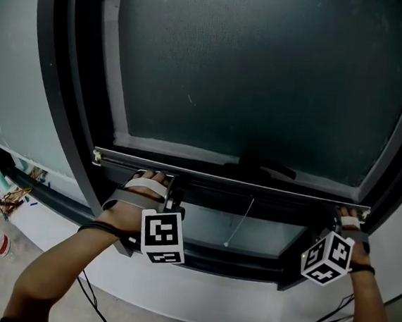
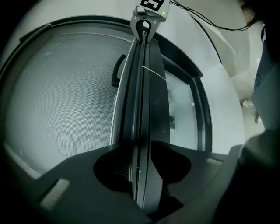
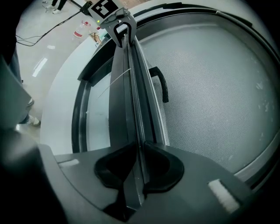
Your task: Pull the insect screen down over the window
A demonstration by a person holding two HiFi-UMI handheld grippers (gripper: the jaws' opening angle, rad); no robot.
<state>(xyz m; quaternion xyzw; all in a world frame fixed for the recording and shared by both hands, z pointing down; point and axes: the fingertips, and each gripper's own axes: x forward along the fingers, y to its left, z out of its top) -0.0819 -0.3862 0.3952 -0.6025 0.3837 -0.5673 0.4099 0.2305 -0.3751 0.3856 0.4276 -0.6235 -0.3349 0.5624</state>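
**Head view.** A fine grey woven-mesh insect screen (image 1: pixel 265 78) covers most of the opening of a dark, curved-looking window frame (image 1: pixel 64 108). Its slim dark metal bottom bar (image 1: pixel 242 178) lies level near the frame's lower edge. Below it a narrow strip of pale glass (image 1: pixel 265 234) is still uncovered. The left gripper (image 1: pixel 173 189), with its black-and-white marker cube, is at the bar's left end. The right gripper (image 1: pixel 344 214) is at the bar's right end. Only this view shows the white sill (image 1: pixel 209 292) under the frame's bottom edge and a thin white cord (image 1: pixel 241 221) hanging from the bar's middle across the glass.

**Left gripper view.** The left gripper (image 2: pixel 142 173) has its matt black jaws closed on the bottom bar (image 2: pixel 142 100), a ribbed pad lying against one face. The bar runs away as a long, smooth, ridged profile to the right gripper (image 2: pixel 144 24) at its far end. The regular weave of the mesh (image 2: pixel 61 100) is resolved here, and a curved black handle (image 2: pixel 117 72) stands out from the bar on the mesh side.

**Right gripper view.** The right gripper (image 3: pixel 135 170) likewise clamps the bar (image 3: pixel 131 100), its jaws tight on both faces. The left gripper (image 3: pixel 120 26) is at the far end. The same handle (image 3: pixel 161 83) projects over the mesh (image 3: pixel 210 87).
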